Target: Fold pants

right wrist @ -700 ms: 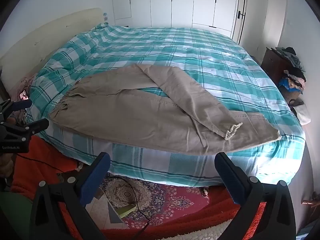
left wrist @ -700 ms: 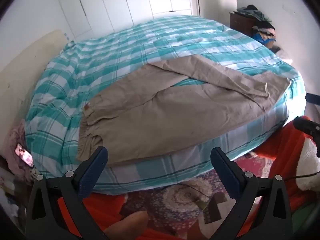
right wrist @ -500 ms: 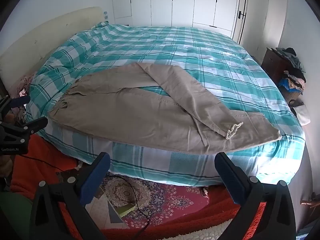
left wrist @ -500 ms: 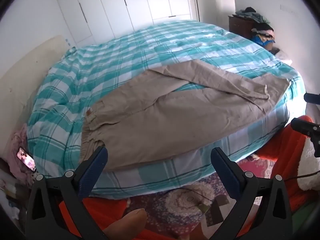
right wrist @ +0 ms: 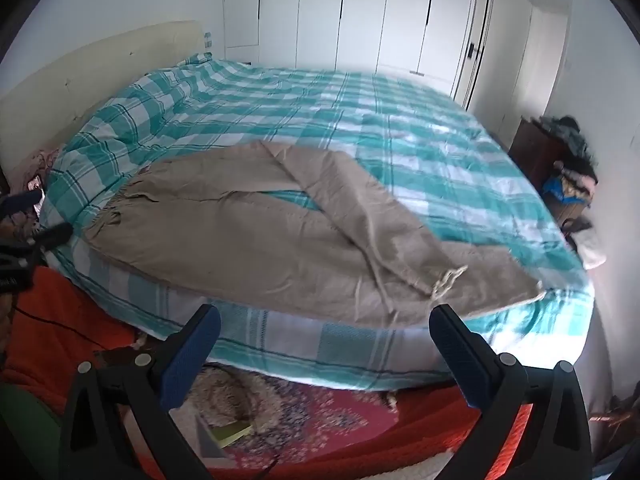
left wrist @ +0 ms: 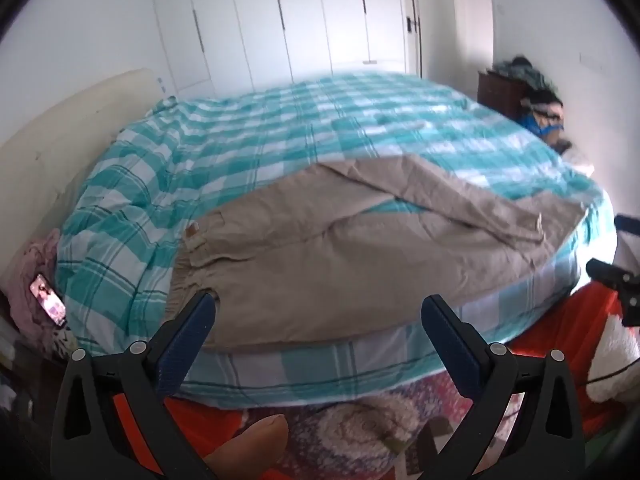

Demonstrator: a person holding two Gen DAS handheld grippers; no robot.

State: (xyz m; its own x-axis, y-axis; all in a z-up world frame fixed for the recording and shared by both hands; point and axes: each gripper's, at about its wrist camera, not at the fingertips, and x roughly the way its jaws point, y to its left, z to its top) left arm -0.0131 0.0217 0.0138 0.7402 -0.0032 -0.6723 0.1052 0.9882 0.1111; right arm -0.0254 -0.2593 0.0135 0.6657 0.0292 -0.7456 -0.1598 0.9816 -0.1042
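Blue-padded fingers are seen spread wide on both tongs, with nothing between them: the left tongs [left wrist: 318,332] and the right tongs [right wrist: 324,344] are both held off the near edge of the bed [left wrist: 320,364], angled down toward it, touching no cloth. Just beyond that edge the beige pants [left wrist: 340,256] are laid flat on the checked cover, their long axis running along the near edge. The gathered waistband [left wrist: 192,276] lies toward the headboard end, just ahead of the left tongs; the leg cuffs [right wrist: 448,280], one leg crossed over the other, lie toward the foot corner, just ahead of the right tongs. The waist is thus judged nearer the left hand, the cuffs nearer the right.
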